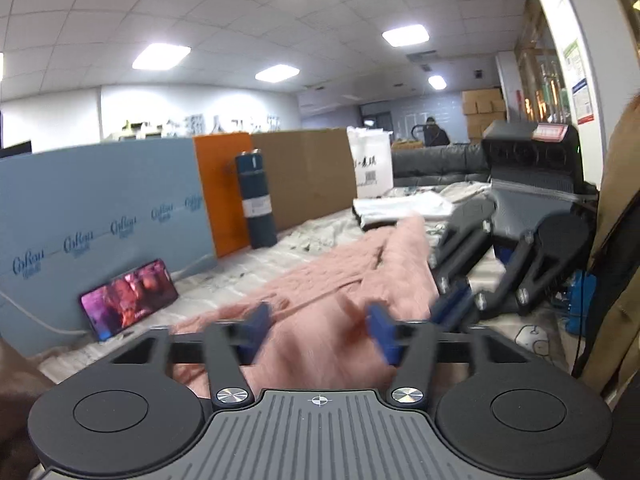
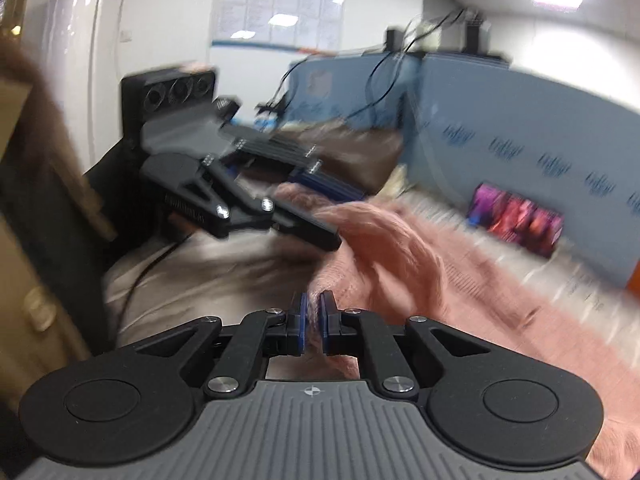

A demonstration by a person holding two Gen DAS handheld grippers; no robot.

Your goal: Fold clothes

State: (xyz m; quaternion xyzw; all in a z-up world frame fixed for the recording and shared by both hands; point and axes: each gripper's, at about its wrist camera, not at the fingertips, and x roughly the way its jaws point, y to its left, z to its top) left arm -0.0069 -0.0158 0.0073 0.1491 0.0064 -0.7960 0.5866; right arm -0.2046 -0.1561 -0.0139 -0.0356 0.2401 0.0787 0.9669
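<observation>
A pink knitted garment lies stretched over the cloth-covered table; it also shows in the right wrist view. My left gripper is open, its blue pads spread wide with the pink fabric between and under them. My right gripper is shut on an edge of the pink garment. The right gripper appears in the left wrist view at the garment's right side. The left gripper appears in the right wrist view, over the garment's far part. Both views are blurred.
A phone with a lit screen leans on a blue board. A dark bottle, an orange board, a cardboard panel and folded white clothes stand at the back. A cable runs at the left.
</observation>
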